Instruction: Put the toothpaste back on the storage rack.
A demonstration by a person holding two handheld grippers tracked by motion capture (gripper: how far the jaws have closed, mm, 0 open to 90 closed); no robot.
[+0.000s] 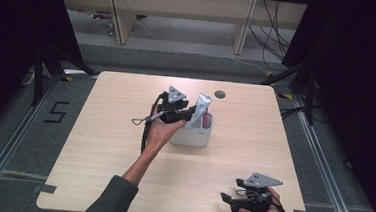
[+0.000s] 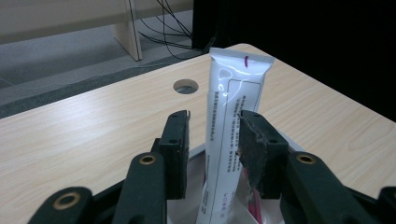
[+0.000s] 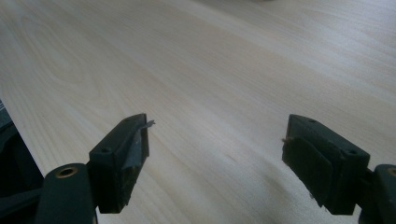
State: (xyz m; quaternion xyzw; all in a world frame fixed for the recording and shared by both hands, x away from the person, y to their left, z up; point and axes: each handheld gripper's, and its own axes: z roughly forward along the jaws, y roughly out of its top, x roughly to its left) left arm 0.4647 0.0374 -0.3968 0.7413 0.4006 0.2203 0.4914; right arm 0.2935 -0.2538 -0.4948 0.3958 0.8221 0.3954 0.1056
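A white tube (image 1: 203, 106) with printed text stands upright in a white holder (image 1: 194, 134) near the table's middle. My left gripper (image 1: 188, 115) is at the tube from the left. In the left gripper view the tube (image 2: 233, 93) rises between the two black jaws of my left gripper (image 2: 214, 140). A gap shows at the left pad (image 2: 180, 144), so the jaws are open around it. Something pink (image 2: 252, 205) sits low in the holder behind the tube. My right gripper (image 1: 225, 198) rests by the front right edge, its jaws (image 3: 215, 149) wide apart over bare wood.
The light wooden table (image 1: 113, 146) has a round cable hole (image 1: 220, 94) just behind the holder. Black curtains flank both sides. Cables and wooden furniture legs stand on the grey floor beyond the far edge.
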